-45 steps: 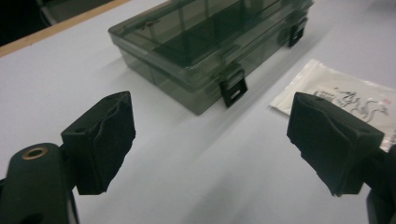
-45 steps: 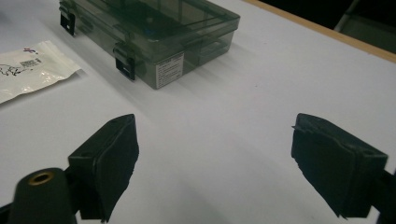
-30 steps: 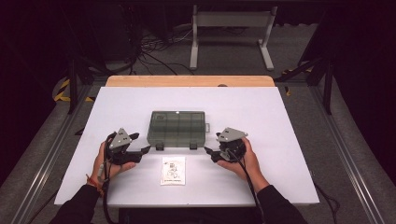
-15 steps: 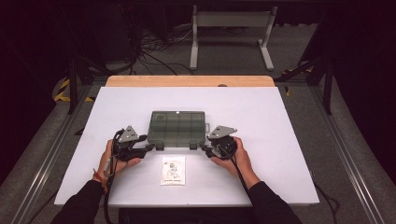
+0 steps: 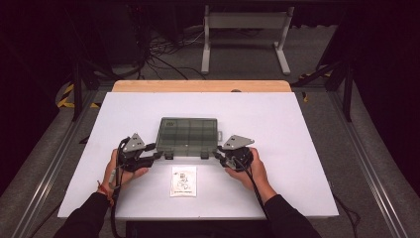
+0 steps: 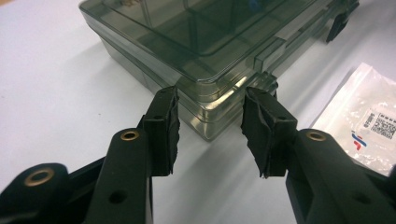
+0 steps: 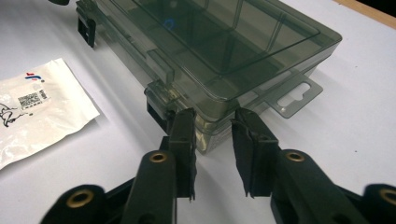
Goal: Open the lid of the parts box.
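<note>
A smoky transparent compartment box [image 5: 188, 131] lies closed on the white table [image 5: 297, 148]. My left gripper [image 5: 157, 154] sits at its near-left corner and my right gripper [image 5: 218, 154] at its near-right corner. In the left gripper view the jaws [image 6: 211, 95] straddle the box [image 6: 196, 42] corner, and the pads reach its two walls. In the right gripper view the jaws [image 7: 212, 116] flank the other corner of the box [image 7: 224, 46], beside a black latch [image 7: 156, 112]. Both pairs of jaws have just been closing with the corner between them; no firm press shows.
A small white sealed packet [image 5: 183, 181] with print lies flat in front of the box, between the hands; it also lies at the edge of both gripper views, packet [image 6: 369, 121] and packet [image 7: 37, 112]. A hang tab [image 7: 294, 95] sticks out from the box's side.
Both hands have moved in from the sides to the box's front corners. Both pairs of jaws have narrowed around those corners.
</note>
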The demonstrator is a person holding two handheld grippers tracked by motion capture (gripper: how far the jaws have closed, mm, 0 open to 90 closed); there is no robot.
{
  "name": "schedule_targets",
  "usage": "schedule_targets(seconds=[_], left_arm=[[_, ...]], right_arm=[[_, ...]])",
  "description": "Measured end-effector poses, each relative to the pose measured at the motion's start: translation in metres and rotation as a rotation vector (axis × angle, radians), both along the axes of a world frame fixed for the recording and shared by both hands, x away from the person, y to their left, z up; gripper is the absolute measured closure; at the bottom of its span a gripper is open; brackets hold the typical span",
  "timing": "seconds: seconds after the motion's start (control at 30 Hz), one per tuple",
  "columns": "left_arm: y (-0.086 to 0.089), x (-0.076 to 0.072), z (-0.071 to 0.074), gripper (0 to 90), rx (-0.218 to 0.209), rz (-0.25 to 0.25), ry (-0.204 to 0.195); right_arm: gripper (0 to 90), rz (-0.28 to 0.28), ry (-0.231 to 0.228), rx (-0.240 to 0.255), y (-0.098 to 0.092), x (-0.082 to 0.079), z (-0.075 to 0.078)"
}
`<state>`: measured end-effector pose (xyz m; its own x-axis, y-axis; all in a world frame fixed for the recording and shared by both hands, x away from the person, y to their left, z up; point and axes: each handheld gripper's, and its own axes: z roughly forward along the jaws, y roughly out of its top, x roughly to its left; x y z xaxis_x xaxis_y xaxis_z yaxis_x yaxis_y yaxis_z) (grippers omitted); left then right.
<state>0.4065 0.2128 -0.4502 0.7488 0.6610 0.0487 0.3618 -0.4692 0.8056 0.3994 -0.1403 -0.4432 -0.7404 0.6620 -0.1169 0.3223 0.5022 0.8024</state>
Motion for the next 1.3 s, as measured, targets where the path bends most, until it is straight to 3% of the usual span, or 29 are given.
schedule_targets(seconds=[0.33, 0.47, 0.57, 0.73, 0.87, 0.93, 1.0, 1.23, 1.3], left_arm=[[0.001, -0.003, 0.006, 57.4, -0.019, 0.006, -0.027], [0.001, -0.003, 0.008, 55.7, -0.029, 0.016, -0.051], [0.002, -0.001, 0.008, 46.9, -0.034, 0.031, -0.070], [0.000, 0.003, 0.012, 44.3, -0.037, 0.042, -0.099], [-0.010, 0.003, 0.017, 41.4, -0.022, 0.027, -0.131], [-0.012, 0.004, 0.021, 40.0, -0.025, 0.046, -0.154], [-0.010, 0.005, 0.024, 43.5, -0.055, 0.056, -0.174], [-0.014, 0.008, 0.033, 48.1, -0.049, 0.075, -0.230], [-0.012, 0.011, 0.035, 51.4, -0.068, 0.080, -0.226]], right_arm=[[82.1, -0.001, -0.036, 0.010, -0.005, -0.001, 0.008], [80.8, -0.016, -0.067, 0.006, -0.006, -0.001, 0.012], [80.9, -0.017, -0.090, -0.006, -0.005, 0.000, 0.013], [71.8, -0.042, -0.134, -0.017, -0.003, 0.003, 0.017], [69.8, -0.036, -0.149, 0.012, -0.002, 0.005, 0.024], [70.6, -0.038, -0.167, 0.015, -0.002, 0.007, 0.029], [71.4, -0.037, -0.192, 0.011, -0.002, 0.008, 0.034], [72.9, -0.041, -0.216, 0.026, 0.000, 0.014, 0.043], [73.1, -0.041, -0.233, 0.011, 0.001, 0.014, 0.045]])
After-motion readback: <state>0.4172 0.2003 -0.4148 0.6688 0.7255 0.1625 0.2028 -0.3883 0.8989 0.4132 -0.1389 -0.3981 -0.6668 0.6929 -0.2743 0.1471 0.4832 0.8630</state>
